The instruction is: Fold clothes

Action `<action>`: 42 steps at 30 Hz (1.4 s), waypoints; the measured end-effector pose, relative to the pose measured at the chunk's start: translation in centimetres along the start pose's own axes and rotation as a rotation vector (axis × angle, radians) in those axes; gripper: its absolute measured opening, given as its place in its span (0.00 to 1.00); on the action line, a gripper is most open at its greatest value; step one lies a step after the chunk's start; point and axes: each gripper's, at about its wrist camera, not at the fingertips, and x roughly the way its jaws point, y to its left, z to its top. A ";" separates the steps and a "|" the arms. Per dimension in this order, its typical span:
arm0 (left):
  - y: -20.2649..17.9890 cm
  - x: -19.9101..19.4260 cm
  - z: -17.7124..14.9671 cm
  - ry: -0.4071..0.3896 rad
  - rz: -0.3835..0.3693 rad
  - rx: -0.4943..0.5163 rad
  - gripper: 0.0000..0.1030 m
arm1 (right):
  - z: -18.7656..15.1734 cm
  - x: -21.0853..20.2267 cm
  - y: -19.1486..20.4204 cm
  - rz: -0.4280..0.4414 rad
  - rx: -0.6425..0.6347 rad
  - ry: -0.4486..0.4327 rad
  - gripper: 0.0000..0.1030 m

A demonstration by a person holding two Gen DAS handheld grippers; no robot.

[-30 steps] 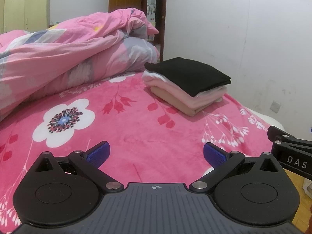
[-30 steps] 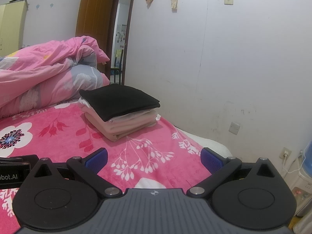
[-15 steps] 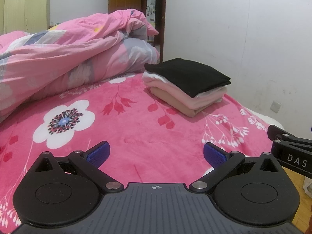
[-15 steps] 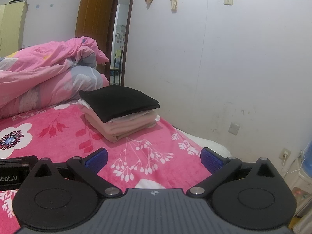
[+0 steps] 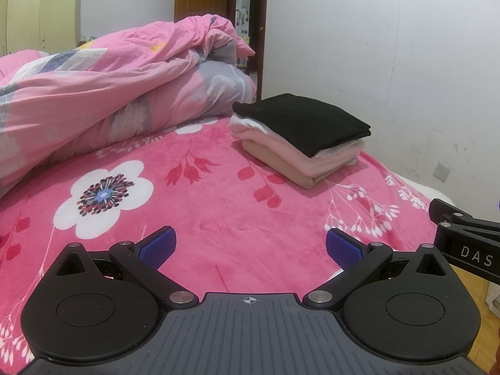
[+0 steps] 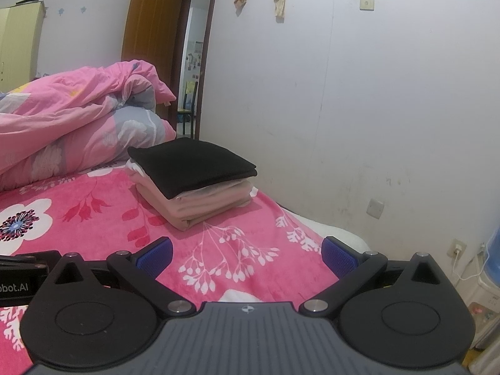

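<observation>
Tongs, left (image 5: 249,247) and right (image 6: 247,254), gape apart and empty near the bed (image 5: 218,218), the folded stack (image 5: 300,136) squared far right, apparently finished.

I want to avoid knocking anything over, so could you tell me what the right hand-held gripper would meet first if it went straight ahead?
Probably the stack of folded clothes, lying ahead and slightly left of the open right hand-held gripper; depth is uncertain, so it might pass just beside it.

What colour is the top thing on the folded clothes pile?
Black. The top folded garment shows best in the right wrist view.
</observation>
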 end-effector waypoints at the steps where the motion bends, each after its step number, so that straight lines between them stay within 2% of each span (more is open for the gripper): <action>1: 0.0 0.0 0.0 0.000 0.000 0.000 1.00 | 0.0 0.0 0.0 0.000 0.000 0.000 1.00; 42: 0.2 0.1 -0.3 0.016 0.002 -0.001 1.00 | -0.3 -0.2 0.5 0.001 -0.005 0.002 1.00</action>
